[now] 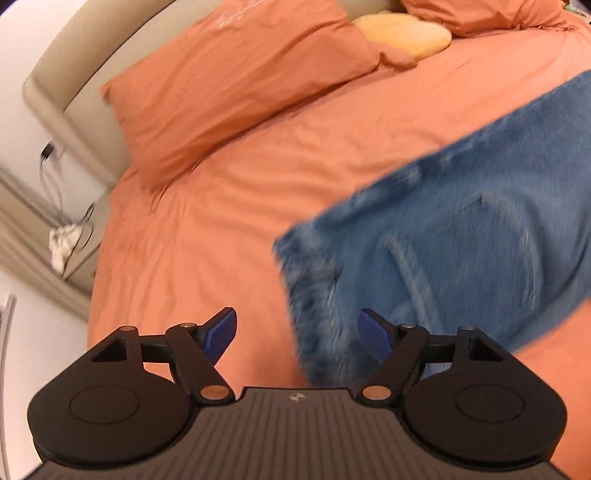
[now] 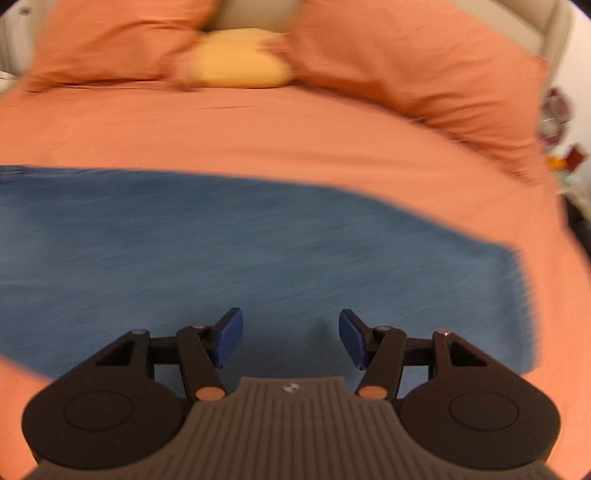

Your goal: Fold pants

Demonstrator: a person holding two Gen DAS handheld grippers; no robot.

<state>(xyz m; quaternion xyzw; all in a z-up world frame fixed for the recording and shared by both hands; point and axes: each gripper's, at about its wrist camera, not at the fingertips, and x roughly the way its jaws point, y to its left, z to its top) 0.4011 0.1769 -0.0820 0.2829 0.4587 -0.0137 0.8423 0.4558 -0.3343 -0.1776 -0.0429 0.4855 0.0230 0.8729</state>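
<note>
Blue denim pants [image 1: 461, 236] lie flat on an orange bed cover [image 1: 207, 229], waistband and a back pocket toward the left wrist view's lower right. My left gripper [image 1: 297, 334] is open and empty, above the waistband corner. In the right wrist view the pants [image 2: 240, 251] stretch across the bed as a wide blue band. My right gripper [image 2: 290, 338] is open and empty, hovering over the pants' near edge. Both views are motion-blurred.
Orange pillows [image 1: 229, 81] and a yellow cushion [image 1: 410, 35] lie at the head of the bed by a beige headboard [image 1: 66, 96]. A nightstand with cables [image 1: 70, 243] stands left of the bed. Colourful clutter [image 2: 561, 147] sits to the bed's right.
</note>
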